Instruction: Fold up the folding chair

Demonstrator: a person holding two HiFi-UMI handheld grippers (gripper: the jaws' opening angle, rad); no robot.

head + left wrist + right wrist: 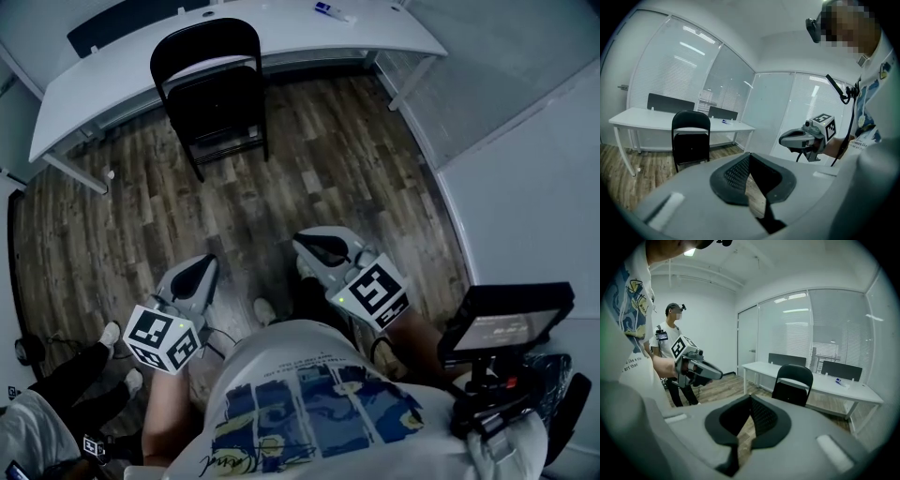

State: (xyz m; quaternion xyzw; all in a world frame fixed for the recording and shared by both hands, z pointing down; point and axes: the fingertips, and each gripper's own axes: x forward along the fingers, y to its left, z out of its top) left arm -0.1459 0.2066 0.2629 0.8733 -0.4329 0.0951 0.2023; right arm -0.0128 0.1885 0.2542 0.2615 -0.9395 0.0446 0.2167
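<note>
Well ahead of left gripper (202,266), folding chair (214,98).

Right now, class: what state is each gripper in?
Left gripper: jaws closed, holding nothing.
Right gripper: jaws closed, holding nothing.

I stood in an office: a long white surface (281,37) carried dark divider screens (670,102), with blind-covered glass partition walls (787,329) and a wood-plank floor (309,178).

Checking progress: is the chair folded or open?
Open: the chair stands on its legs at the desk, seat down, untouched.
</note>
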